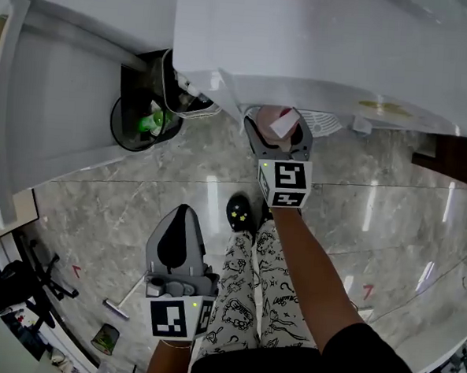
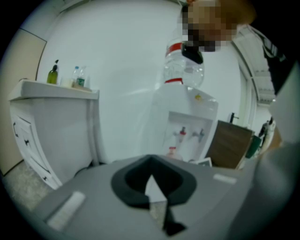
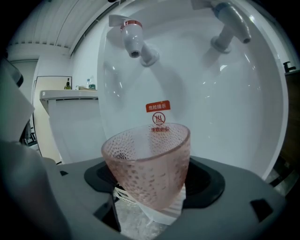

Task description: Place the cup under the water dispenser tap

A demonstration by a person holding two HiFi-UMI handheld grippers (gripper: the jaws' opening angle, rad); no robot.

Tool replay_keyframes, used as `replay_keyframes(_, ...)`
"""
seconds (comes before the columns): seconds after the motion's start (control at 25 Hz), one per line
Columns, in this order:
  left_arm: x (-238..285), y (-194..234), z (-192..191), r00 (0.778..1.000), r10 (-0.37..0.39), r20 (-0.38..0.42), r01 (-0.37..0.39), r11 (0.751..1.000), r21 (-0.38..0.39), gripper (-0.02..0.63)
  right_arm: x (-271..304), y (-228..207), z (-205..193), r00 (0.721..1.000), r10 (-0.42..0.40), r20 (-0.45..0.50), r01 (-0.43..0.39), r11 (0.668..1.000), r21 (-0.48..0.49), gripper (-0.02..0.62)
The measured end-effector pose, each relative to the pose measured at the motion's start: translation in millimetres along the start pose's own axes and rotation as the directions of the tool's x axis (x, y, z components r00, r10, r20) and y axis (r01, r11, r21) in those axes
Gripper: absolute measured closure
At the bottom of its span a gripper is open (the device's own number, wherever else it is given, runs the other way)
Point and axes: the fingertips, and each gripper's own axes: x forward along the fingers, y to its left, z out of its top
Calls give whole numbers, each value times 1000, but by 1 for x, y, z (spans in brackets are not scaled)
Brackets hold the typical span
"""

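A pink dimpled cup [image 3: 147,176] sits tilted between the jaws of my right gripper [image 3: 151,210], which is shut on its lower part. The cup is inside the white water dispenser's [image 1: 329,46] recess, below the red-capped tap [image 3: 132,40] and slightly to its right. The blue tap [image 3: 232,21] is up at the right. From the head view, the right gripper [image 1: 277,139] reaches under the dispenser's front with the cup [image 1: 282,122]. My left gripper [image 1: 181,222] hangs low beside the person's legs, jaws together and holding nothing. Its own view shows the left gripper [image 2: 157,201] and the dispenser [image 2: 187,136] farther off.
A black bin [image 1: 145,123] with green rubbish stands left of the dispenser, beside a white cabinet [image 1: 49,107]. A brown cabinet [image 1: 456,160] is at the right. Patterned trouser legs [image 1: 250,301] and a dark shoe [image 1: 240,212] stand on the marble floor [image 1: 389,223].
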Motion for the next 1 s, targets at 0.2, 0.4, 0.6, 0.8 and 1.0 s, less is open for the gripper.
replay_keyframes(0.2,-1,0,-3,1000,-21,-17,20,1000,-14,604,0,2,-7,998,15,-58,-21,995,-99,218)
replay_keyframes(0.4,-3,-3,-9,999,-34,-33,33,999,-21,604,-3,-6,-36,982,9,-188,-18,999,-47,216)
replay_keyframes(0.6,-5,-3,-8,999,-30,-26,30,999,-23,604,-20,-5,-44,979,23,-203,-29,999,-25,217)
replay_keyframes(0.8,-17,0,10,1000,-19,-10,18,1000,-16,604,-79,27,-47,957,139,-254,-125,990,70,219)
replay_keyframes(1.0,-38,-4,62,998,-64,13,64,997,37,604,-165,72,40,952,283,-117,-263,952,157,581)
